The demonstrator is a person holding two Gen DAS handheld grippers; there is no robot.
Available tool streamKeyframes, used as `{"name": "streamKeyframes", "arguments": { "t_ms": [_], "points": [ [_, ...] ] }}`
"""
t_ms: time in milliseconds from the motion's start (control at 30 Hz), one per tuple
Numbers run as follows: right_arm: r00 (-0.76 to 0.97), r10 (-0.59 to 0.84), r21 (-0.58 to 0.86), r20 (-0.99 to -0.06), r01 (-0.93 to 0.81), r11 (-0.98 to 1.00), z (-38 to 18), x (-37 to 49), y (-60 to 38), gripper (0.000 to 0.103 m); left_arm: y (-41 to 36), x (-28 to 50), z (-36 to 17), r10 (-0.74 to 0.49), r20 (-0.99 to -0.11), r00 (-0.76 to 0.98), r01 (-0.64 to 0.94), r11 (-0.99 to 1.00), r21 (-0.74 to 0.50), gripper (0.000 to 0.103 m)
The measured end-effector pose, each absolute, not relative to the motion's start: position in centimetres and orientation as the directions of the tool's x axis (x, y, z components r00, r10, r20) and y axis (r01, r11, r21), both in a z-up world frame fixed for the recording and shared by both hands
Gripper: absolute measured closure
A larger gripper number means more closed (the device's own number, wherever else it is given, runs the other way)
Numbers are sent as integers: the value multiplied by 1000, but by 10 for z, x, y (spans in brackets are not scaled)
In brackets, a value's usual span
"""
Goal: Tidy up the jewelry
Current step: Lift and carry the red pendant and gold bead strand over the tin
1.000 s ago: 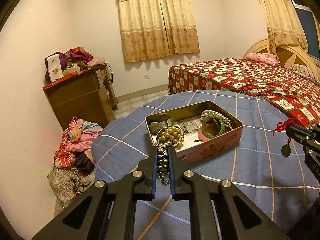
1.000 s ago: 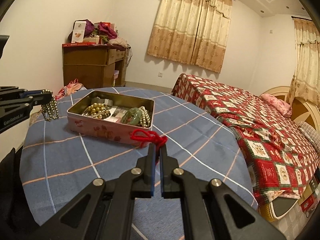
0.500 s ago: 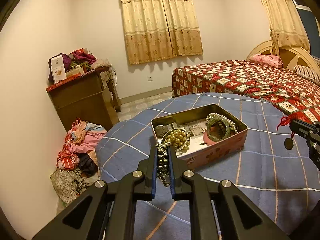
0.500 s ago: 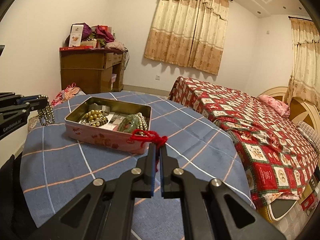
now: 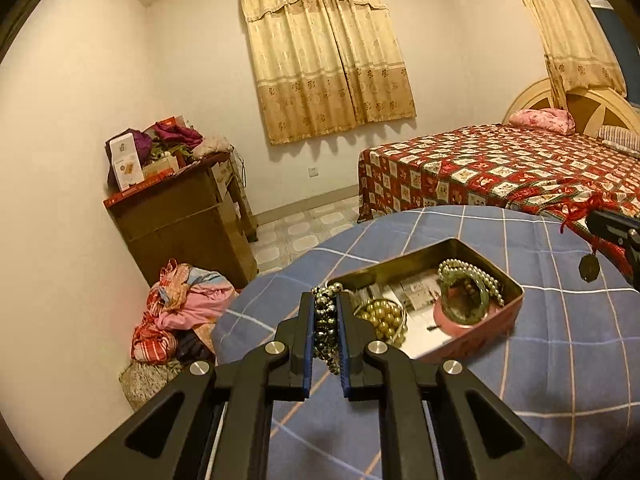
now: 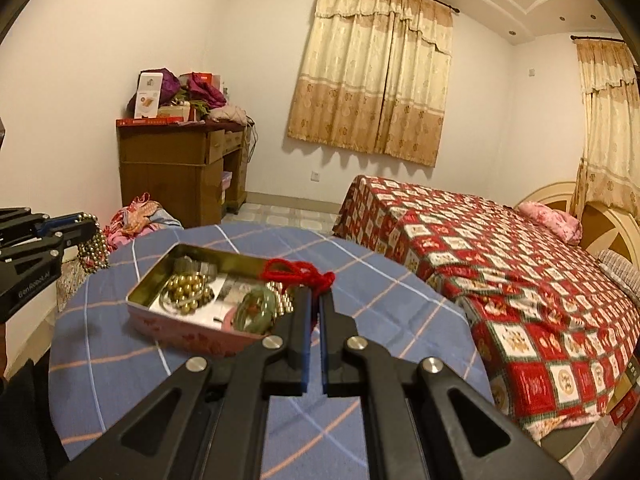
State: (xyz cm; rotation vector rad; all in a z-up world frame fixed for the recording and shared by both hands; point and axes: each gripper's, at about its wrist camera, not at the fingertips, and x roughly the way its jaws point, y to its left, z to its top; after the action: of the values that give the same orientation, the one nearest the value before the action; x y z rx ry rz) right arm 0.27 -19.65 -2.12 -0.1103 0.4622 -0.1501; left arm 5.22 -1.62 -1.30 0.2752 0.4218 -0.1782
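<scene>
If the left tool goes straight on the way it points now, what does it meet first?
Most likely the near corner of the open tin, about where the gold beads lie. The left tool holds a dark bead string; depth is unclear.

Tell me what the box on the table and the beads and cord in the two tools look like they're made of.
The box looks like thin metal tin: shiny gold-toned inner walls, pink printed outside. The beads in the left tool look glossy, dark and metallic, maybe polished stone or coated glass; I can't tell which. The red cord in the right tool looks like matte, fuzzy braided thread.
</scene>
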Motion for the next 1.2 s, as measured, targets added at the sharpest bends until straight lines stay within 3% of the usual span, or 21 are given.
{"name": "streamKeyframes", "arguments": {
  "t_ms": [667,1200],
  "points": [
    [875,-151,-167,-460,81,983,-15,69,-188,99,-40,117,-15,-110,-477,872,250,938,240,94],
    [826,-145,-161,-544,67,985,-45,114,-179,98,-58,152,-45,-87,-542,836,269,925,267,94]
  ]
}}
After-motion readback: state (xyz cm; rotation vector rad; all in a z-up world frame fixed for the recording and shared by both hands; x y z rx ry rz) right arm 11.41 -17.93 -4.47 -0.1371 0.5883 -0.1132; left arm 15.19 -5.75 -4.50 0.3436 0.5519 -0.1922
